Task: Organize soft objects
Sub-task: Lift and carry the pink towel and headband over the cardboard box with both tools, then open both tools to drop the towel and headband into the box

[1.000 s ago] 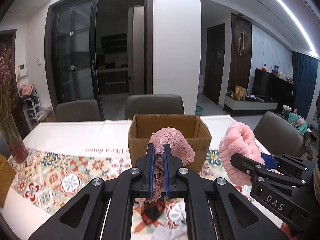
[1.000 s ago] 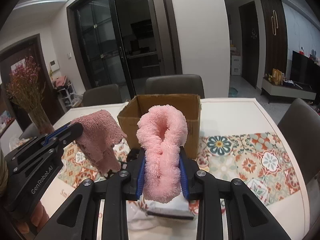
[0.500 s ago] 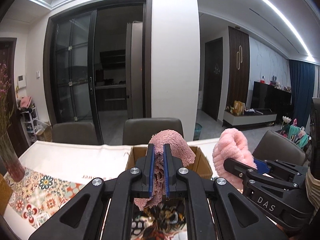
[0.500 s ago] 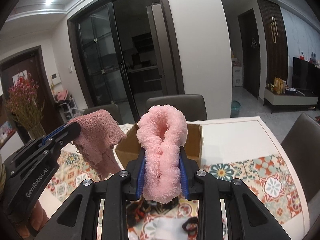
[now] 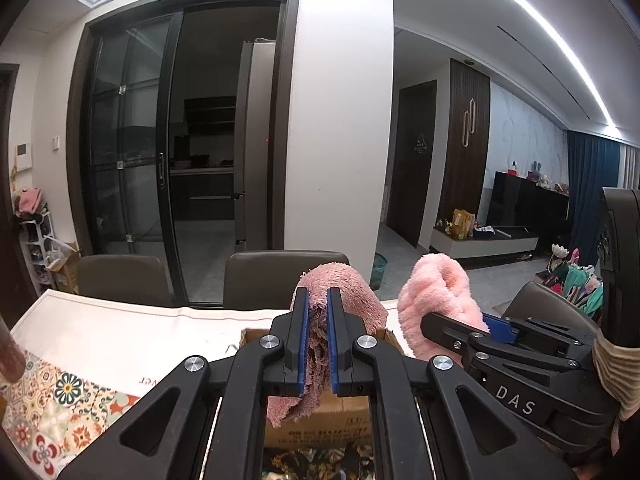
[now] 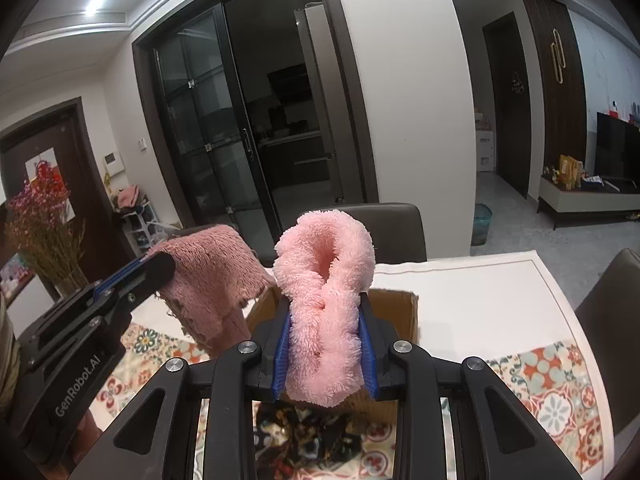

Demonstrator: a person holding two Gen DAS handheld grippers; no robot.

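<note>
Pinks, black and floral tile print

We see a dusty rose cloth (image 5: 320,344) between black fingers lined in blue (image 5: 304,340), and at 3 o'clock a pale pink fluffy cloth (image 5: 440,304). In the right wrist view that pale pink cloth fills the centre, the dusty rose one lies at 9 o'clock. The box (image 6: 396,312) is plain brown cardboard. The counter (image 6: 480,292) wears a white cloth (image 6: 552,376) with red, teal and orange floral tiles. Magenta dried flowers (image 6: 40,208) show at 9 o'clock.
</note>
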